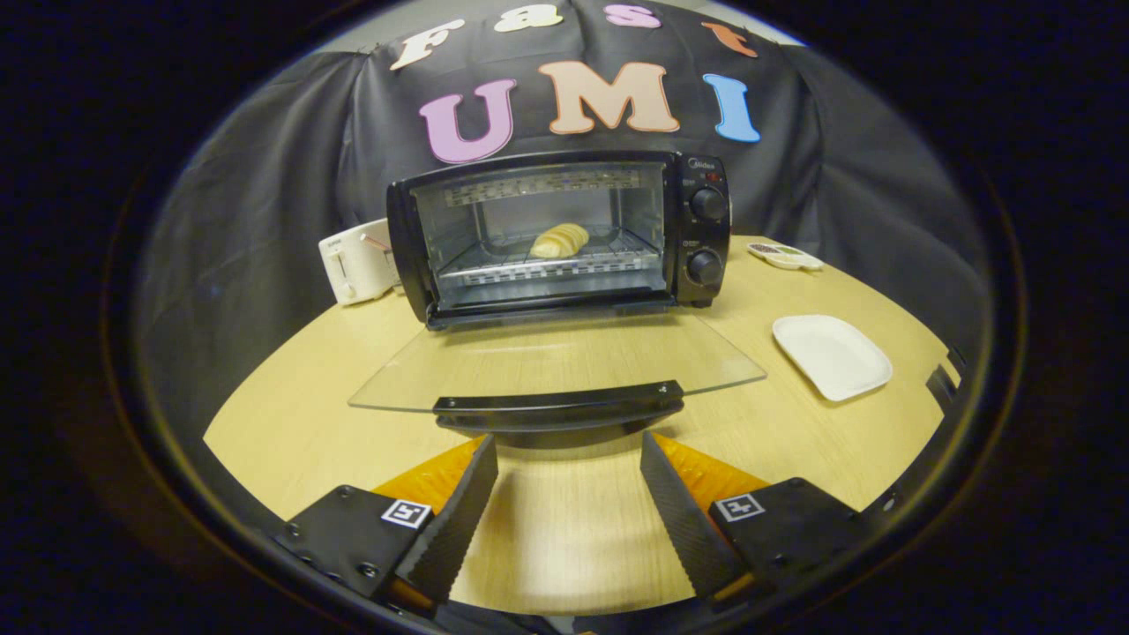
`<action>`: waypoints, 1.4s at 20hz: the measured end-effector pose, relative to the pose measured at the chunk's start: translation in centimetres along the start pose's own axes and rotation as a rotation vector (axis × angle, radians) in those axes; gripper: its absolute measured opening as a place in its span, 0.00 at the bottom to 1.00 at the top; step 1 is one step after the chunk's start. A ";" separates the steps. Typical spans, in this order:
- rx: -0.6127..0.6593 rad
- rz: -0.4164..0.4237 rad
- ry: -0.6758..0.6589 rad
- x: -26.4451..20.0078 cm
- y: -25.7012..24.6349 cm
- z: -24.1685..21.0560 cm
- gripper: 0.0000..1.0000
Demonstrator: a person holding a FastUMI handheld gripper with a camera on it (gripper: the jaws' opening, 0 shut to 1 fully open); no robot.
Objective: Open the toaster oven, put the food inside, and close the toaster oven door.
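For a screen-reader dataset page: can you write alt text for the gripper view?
A toaster oven stands with its glass door folded down flat and a bread roll on its rack. The open gripper hovers just before the door handle; an empty white plate lies nearby.

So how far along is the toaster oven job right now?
Done: the glass door lies folded down and the bread sits on the rack inside the toaster oven. In hand: the open gripper sits just short of the door handle. Left: closing the door.
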State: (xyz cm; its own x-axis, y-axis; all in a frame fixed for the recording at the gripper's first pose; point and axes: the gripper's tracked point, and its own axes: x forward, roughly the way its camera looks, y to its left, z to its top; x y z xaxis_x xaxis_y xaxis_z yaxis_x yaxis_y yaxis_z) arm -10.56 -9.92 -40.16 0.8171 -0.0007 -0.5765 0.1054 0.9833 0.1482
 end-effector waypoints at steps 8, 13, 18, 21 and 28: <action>-0.036 0.033 -0.051 0.2 1.1 2.1 1.00; -0.038 0.029 -0.133 0.5 1.7 6.3 1.00; -0.042 0.063 -0.216 1.3 3.4 10.9 1.00; -0.043 0.080 -0.275 1.9 4.4 14.1 1.00; -0.023 0.099 -0.388 2.7 4.5 20.4 1.00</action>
State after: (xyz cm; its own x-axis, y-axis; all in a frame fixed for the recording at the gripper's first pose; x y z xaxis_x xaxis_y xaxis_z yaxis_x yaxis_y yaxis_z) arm 3.68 -9.23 -24.64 0.9764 0.0301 -0.2138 0.0063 0.9858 0.1677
